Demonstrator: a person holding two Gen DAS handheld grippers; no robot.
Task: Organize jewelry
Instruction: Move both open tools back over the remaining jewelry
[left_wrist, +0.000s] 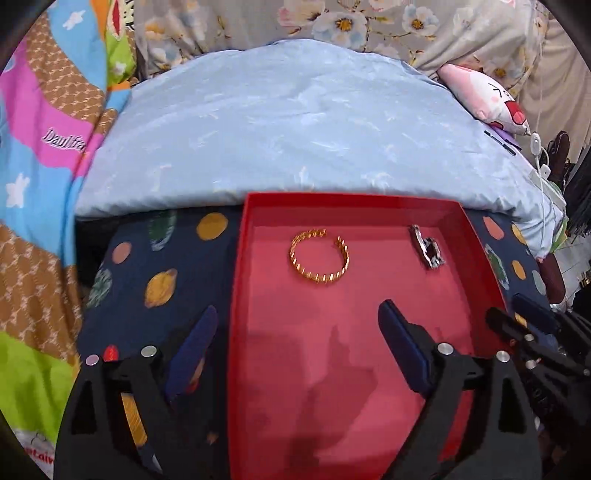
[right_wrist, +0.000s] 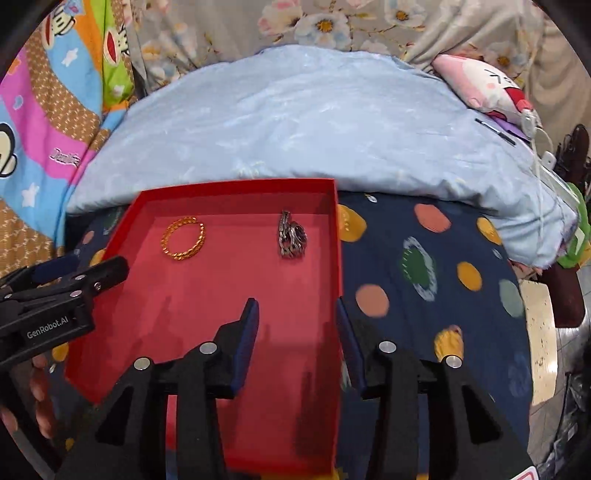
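We're straddling the red tray (left_wrist: 476, 236) w/ both grippers: the left gripper (left_wrist: 297, 332) is gaping wide, one finger outside the tray's left wall over the dotted cloth (left_wrist: 155, 258), the other inside over bare floor, holding nothing. The right gripper (right_wrist: 297, 321) is likewise standing apart and empty, its fingers either side of the tray's right wall. Probably we're bracketing the walls like this to steady or shift the tray, tho that's a guess. The jewelry's already lying in the tray toward the far wall: gold bangle (left_wrist: 319, 256) left of center, silver piece (left_wrist: 426, 247) near the right wall, the two well apart, so neither is tangling. Neither gripper's touching either piece. The tray's sitting on the cloth, w/ a blue pillow (left_wrist: 288, 122) just behind it. A soft bed underneath means the tray could be tipping if we're pressing one wall.
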